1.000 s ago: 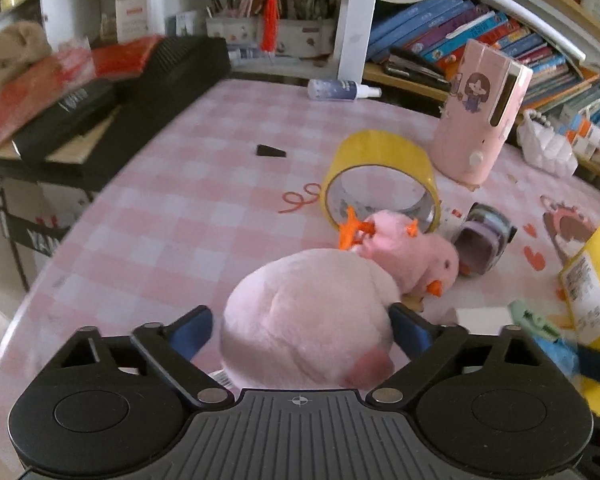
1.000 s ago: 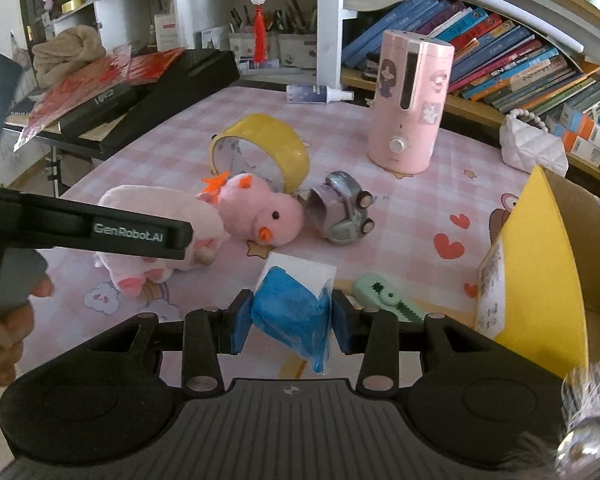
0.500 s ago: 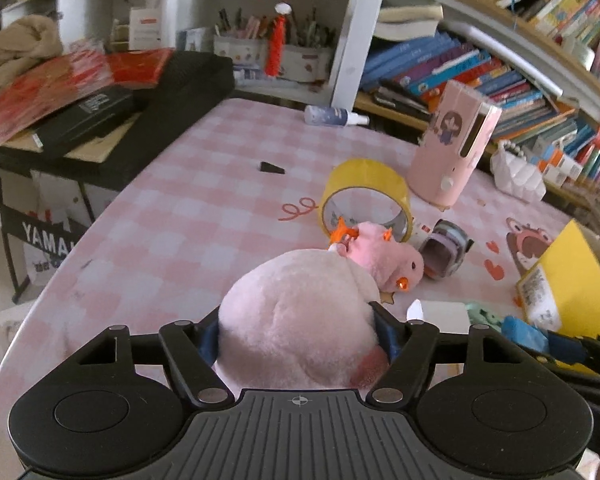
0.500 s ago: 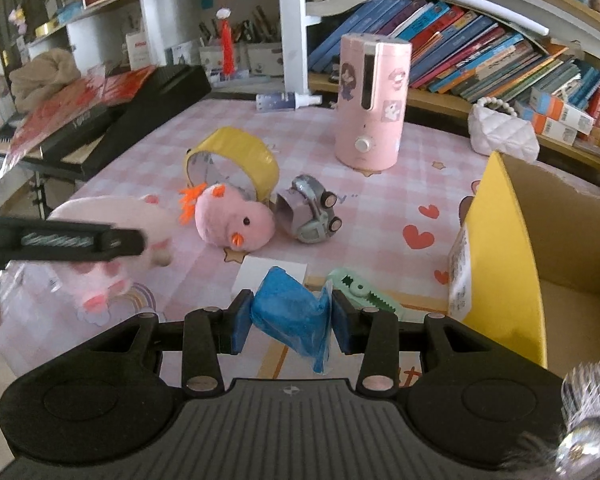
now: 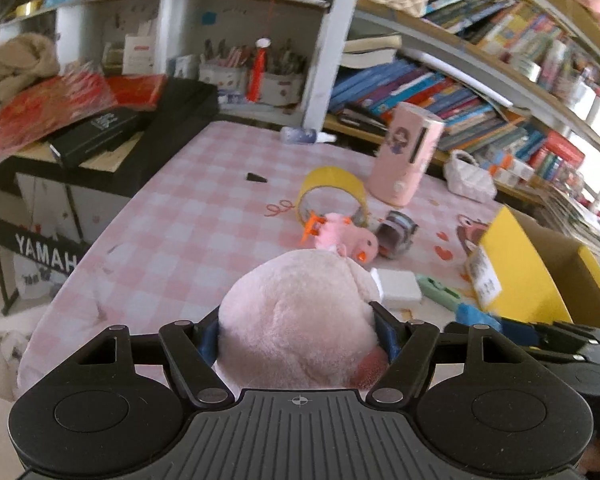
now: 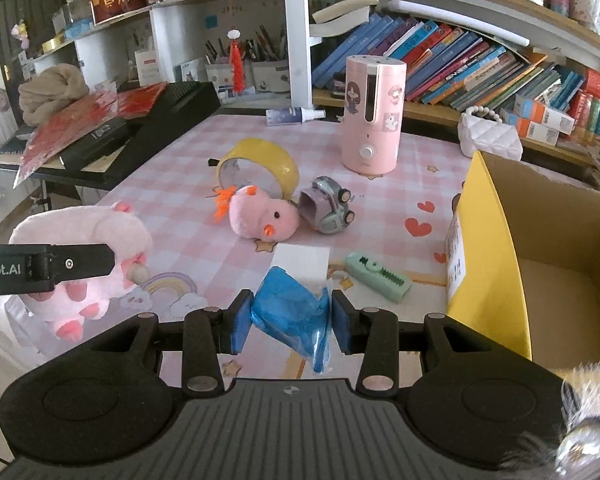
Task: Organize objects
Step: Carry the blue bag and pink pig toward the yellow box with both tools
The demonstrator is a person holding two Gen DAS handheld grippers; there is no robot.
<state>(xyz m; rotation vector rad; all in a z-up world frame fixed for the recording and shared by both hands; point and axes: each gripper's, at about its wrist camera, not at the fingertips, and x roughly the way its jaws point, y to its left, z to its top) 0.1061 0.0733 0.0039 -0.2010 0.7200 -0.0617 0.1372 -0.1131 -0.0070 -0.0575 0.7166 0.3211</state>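
Observation:
My left gripper is shut on a big pale pink plush toy, held lifted off the pink checked table; the same pink plush toy hangs at the left in the right wrist view. My right gripper is shut on a crumpled blue packet, above the table's near edge. An open yellow cardboard box stands at the right. On the table lie a small pink chick plush, a yellow tape roll, a grey toy car, a white card and a green crocodile clip.
A pink humidifier and a small spray bottle stand at the table's far side. A white quilted bag sits at the bookshelf. A black keyboard with red papers borders the table on the left.
My left gripper closed on the big pink plush and lifted it off the table. My right gripper rose and drew back with the blue packet, bringing the box further into view.

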